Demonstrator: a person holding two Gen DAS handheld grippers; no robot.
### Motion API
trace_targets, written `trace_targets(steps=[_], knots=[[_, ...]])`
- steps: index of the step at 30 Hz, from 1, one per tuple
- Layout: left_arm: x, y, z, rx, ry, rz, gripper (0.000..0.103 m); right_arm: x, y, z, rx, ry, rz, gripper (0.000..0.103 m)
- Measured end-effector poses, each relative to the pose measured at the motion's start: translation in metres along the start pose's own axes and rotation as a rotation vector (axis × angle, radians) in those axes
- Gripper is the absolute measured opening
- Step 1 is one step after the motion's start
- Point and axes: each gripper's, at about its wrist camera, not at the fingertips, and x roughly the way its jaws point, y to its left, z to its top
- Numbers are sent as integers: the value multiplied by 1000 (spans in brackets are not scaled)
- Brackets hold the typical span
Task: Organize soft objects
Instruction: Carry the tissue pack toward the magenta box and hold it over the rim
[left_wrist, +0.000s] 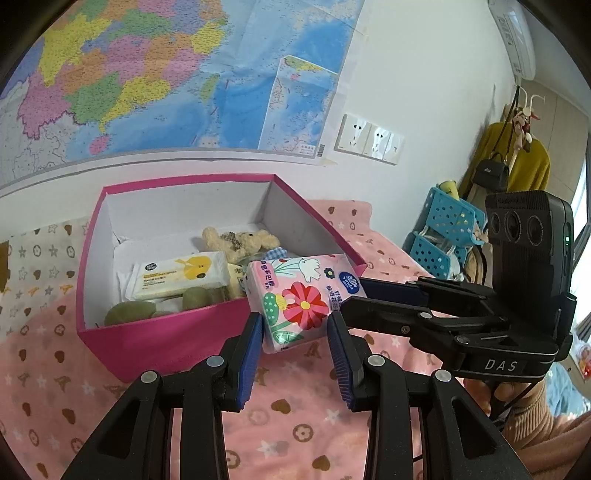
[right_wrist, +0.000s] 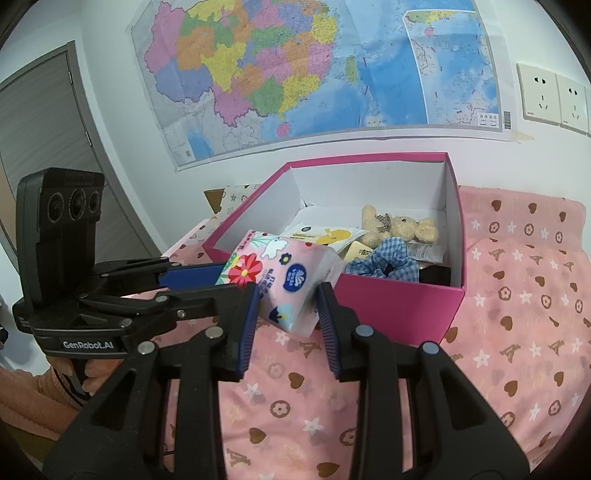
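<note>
Left wrist view: both claws, left claw (left_wrist: 295, 325) and right claw (right_wrist: 286, 301), grip one tissue pack (left_wrist: 299, 295) beside one pink box (left_wrist: 166, 332).

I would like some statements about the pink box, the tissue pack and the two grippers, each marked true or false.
1. Both grippers hold the flowered tissue pack. True: the left gripper and the right gripper each have fingers on two sides of it.
2. The tissue pack lies flat on the box floor. False: it is tilted over the front rim of the pink box.
3. A plush bear lies inside the box. True.
4. The blue checked scrunchie lies on the bedsheet. False: it is inside the box.
5. The box has a lid on. False: it is open.
</note>
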Motion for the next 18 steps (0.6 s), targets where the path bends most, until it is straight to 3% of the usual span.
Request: trace_targets(steps=[18], knots=[[5, 2, 4, -2, 0, 0, 35, 1, -3, 4, 2, -2, 1, 36]])
